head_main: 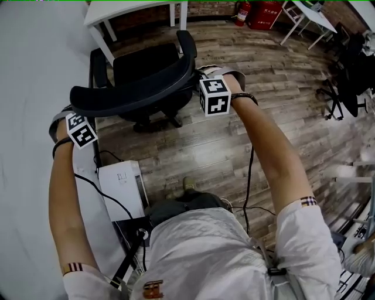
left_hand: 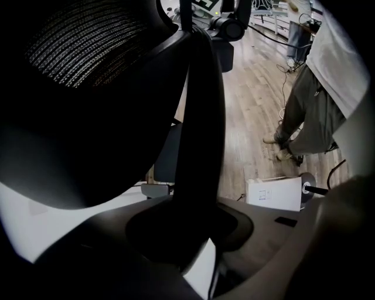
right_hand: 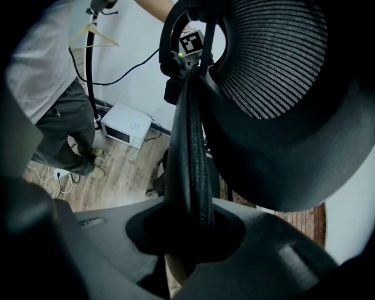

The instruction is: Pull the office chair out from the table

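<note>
Black office chair (head_main: 135, 94) showing a fine woven mesh, table (head_main: 117, 10) looking plain white, floor (head_main: 234, 140) running in grey-brown wood-grain planks, marker cubes (head_main: 214, 96) wearing black-and-white squares, extinguisher (head_main: 242, 13) glowing red.

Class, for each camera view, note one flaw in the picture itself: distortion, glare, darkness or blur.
Head view: wide-angle lens curves the wooden floor, which carries a pale glare patch. Left gripper view: the office chair up close is almost black. Right gripper view: black corners frame the picture.
</note>
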Available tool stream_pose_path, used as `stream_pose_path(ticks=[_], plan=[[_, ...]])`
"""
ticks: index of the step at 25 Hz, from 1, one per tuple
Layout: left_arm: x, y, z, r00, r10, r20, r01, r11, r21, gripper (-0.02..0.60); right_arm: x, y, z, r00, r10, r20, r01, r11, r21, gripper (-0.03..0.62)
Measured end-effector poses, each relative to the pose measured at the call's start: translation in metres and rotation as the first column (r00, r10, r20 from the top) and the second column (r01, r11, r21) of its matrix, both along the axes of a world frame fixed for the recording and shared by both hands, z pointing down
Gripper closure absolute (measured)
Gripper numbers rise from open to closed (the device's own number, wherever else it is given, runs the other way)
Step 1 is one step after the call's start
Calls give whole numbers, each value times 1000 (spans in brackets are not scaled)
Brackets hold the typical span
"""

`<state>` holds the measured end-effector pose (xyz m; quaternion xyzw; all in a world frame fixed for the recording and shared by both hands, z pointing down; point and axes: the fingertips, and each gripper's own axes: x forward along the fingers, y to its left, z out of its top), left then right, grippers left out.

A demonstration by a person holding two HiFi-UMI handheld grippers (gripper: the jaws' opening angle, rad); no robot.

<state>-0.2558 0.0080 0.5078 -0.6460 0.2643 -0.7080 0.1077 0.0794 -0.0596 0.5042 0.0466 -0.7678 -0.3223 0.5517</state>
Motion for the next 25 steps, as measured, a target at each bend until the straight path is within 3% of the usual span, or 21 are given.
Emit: stream_pose_path(ticks=[7, 11, 15, 19, 23, 25], plan=[[6, 5, -7, 1000, 15, -4, -15, 999, 47, 469, 4, 5, -2, 1000, 24, 10, -24, 1000, 4, 508], [8, 5, -7, 997, -8, -80, 14, 997, 76, 429, 10, 5, -9, 999, 28, -28, -26, 997, 73, 445], [7, 9, -25, 993, -5, -119, 21, 990, 140, 369, 20, 6, -27, 997, 77, -2, -76, 991, 110, 437], [6, 23, -45, 984, -4, -177, 37, 982, 183, 359, 36, 16, -45, 991, 130, 27, -132, 984, 121, 425], [9, 42, -75, 961, 2, -276, 67, 968, 242, 359, 43, 34, -71, 977, 182, 107, -195, 972, 132, 422], [15, 53, -93, 927, 10, -374, 103, 953, 283, 359, 43, 46, -85, 963, 211, 170, -234, 964, 127, 422]])
